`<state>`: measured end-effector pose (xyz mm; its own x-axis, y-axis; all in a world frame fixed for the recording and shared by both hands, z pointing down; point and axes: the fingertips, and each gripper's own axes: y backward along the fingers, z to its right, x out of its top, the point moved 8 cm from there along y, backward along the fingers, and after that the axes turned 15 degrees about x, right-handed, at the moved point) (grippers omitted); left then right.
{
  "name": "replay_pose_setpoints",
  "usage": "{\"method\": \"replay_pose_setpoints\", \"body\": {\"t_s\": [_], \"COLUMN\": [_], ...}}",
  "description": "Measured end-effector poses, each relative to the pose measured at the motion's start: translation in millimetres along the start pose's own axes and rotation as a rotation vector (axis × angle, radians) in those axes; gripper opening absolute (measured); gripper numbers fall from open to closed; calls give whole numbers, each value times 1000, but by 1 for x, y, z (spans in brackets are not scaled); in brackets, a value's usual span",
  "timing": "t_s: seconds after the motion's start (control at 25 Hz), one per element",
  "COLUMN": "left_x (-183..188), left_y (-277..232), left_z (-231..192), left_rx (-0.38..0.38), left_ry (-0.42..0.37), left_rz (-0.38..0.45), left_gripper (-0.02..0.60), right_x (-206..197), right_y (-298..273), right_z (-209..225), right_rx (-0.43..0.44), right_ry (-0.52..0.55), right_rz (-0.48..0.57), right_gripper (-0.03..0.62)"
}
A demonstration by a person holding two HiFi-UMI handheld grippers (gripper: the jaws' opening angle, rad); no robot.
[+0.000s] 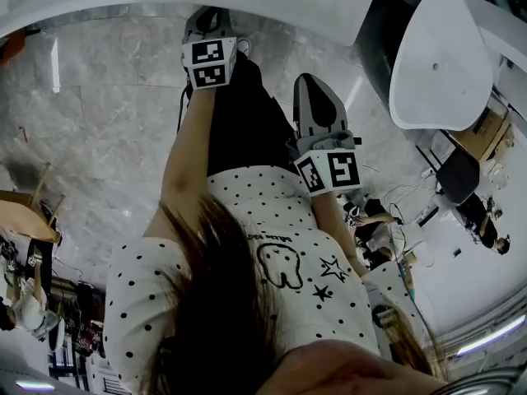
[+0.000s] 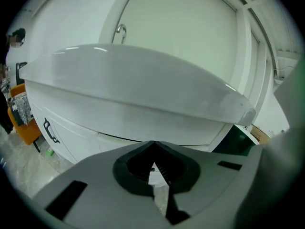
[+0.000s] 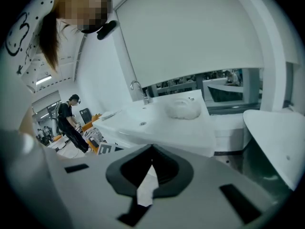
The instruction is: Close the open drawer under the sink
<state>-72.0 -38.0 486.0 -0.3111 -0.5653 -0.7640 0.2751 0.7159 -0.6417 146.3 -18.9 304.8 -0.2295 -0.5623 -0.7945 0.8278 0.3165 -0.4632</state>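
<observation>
In the left gripper view the white sink counter (image 2: 143, 80) fills the upper half, seen from below its rim, with a chrome tap (image 2: 121, 32) behind it. Under it stands the white cabinet; its drawer front (image 2: 76, 128) carries a black handle (image 2: 50, 130), and a thin dark seam runs along its top. My left gripper (image 2: 153, 143) is shut and empty, apart from the cabinet. In the right gripper view the right gripper (image 3: 152, 148) is also shut on nothing and looks over the sink top (image 3: 157, 120). The head view shows the left gripper (image 1: 206, 19) ahead of the right gripper (image 1: 314, 89).
The floor is grey marble (image 1: 99, 122). A white round table (image 1: 440, 60) stands at the right. A white bundle (image 3: 183, 109) lies on the sink top. A person in black (image 3: 71, 123) stands further off, at the left of the right gripper view. An orange chair (image 2: 24, 123) stands left of the cabinet.
</observation>
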Motion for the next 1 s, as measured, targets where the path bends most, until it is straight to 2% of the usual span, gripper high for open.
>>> {"method": "replay_pose_setpoints", "body": {"t_s": [0.28,0.56,0.8,1.0], "left_x": [21,45,78,117], "left_y": [36,72,99,112], "left_z": [0,7,7,5], "left_rx": [0,-24,-56,-67], "left_ry": [2,18,11,-14], "left_rz": [20,51,132,228], "left_gripper": [5,5,5,5], "right_x": [10,23,32,43], "right_y": [14,30,37,37], "right_z": [-3,-5,-3,-8], "right_rx": [20,18,-3,4], "right_ry": [-59,-28,12,86], "right_rz": [59,105,135,157], "right_gripper": [15,15,15,15]}}
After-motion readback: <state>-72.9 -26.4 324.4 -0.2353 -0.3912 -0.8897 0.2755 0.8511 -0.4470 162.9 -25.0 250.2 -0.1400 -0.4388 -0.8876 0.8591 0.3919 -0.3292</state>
